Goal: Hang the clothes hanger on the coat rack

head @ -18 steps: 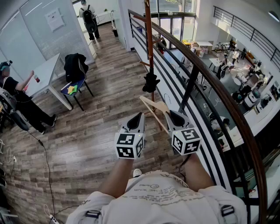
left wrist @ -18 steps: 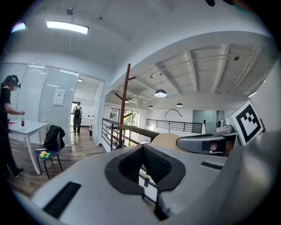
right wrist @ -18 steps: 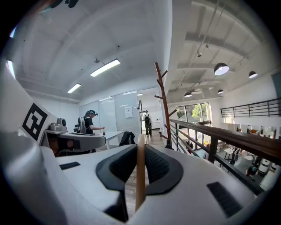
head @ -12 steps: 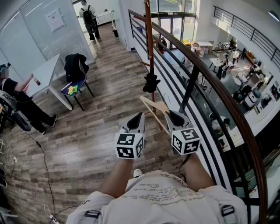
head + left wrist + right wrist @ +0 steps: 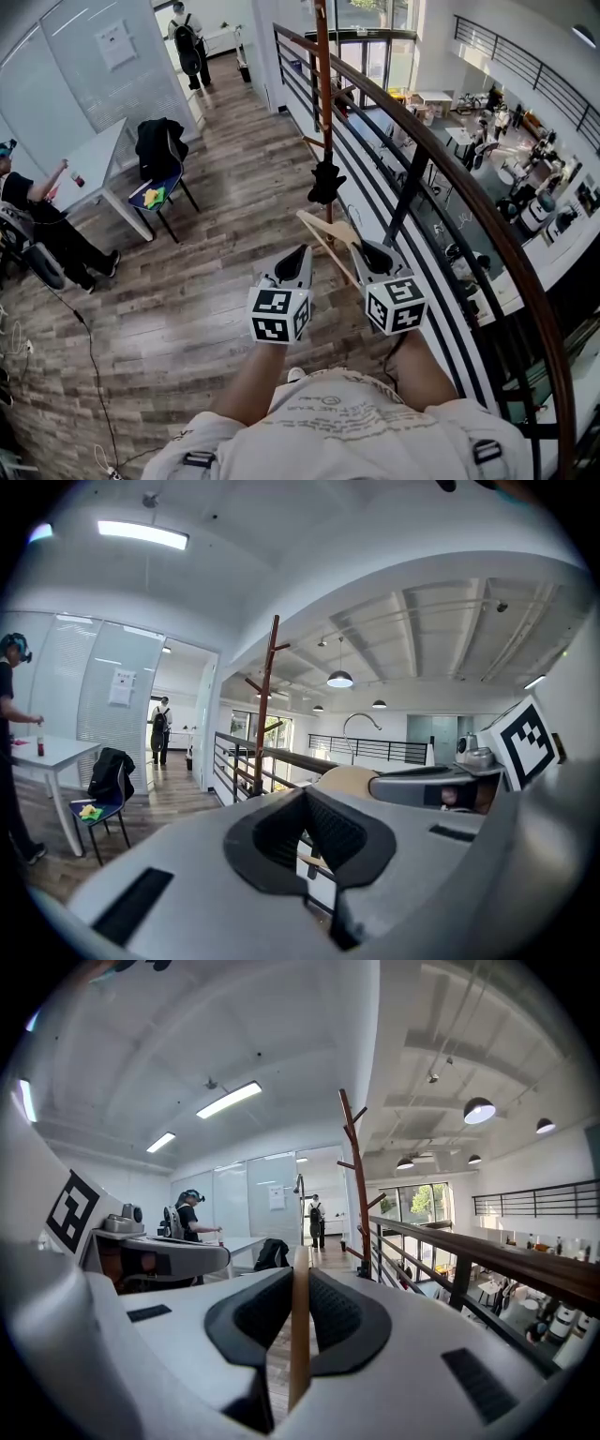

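Though edge-on, seemingly wooden hanger [image 5: 299,1335] in ribbed right claw [image 5: 361,247].

Bottom centre of head view: pale beige short-sleeved T-shirt [image 5: 337,422], small dark print at chest. Dark straps [image 5: 199,458] with grey buckles at lower left and lower right. Left gripper [image 5: 300,251] and right gripper [image 5: 362,247] have light grey tapered shells with dark rectangular slots. Black ribbed pads [image 5: 337,1316]. White cube [image 5: 278,315] with black square markers on each.
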{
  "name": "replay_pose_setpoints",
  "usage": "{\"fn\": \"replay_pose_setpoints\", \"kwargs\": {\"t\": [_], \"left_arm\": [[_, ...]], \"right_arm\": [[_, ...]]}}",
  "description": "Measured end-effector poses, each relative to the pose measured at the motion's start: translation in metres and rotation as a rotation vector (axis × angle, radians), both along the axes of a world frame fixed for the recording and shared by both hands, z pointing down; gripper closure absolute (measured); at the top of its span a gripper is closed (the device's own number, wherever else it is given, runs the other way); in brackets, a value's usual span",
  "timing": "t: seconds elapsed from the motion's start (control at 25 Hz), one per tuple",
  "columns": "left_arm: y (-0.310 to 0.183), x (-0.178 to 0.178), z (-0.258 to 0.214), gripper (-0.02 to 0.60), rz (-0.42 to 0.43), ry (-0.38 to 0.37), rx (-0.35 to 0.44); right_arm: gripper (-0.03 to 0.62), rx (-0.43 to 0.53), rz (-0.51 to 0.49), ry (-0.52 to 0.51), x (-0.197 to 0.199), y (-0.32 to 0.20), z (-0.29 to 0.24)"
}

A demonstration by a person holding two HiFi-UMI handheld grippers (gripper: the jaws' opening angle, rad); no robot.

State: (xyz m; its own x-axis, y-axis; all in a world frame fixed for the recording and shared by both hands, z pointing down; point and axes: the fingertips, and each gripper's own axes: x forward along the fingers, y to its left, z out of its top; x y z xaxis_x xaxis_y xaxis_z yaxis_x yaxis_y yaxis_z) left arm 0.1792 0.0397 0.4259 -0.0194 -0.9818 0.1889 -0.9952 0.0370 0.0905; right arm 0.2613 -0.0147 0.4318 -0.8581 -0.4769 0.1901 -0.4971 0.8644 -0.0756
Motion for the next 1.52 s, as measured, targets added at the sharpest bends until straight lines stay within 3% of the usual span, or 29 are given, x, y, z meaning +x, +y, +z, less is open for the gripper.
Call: {"fn": "replay_pose_setpoints", "kwargs": {"t": [0.92, 1.52], "left_arm": [[0.017, -0.14, 0.009, 0.578, 0.092, 0.035, 0.031], [0.034, -0.179, 0.023, 0.578, 0.068, 0.06, 0.005]], "right_arm": [[0.543, 0.043, 0.07, 0.002, -0.134, 0.025, -0.008], [0.543, 0.027, 0.053, 0.022, -0.171, 0.034, -0.004]]}}
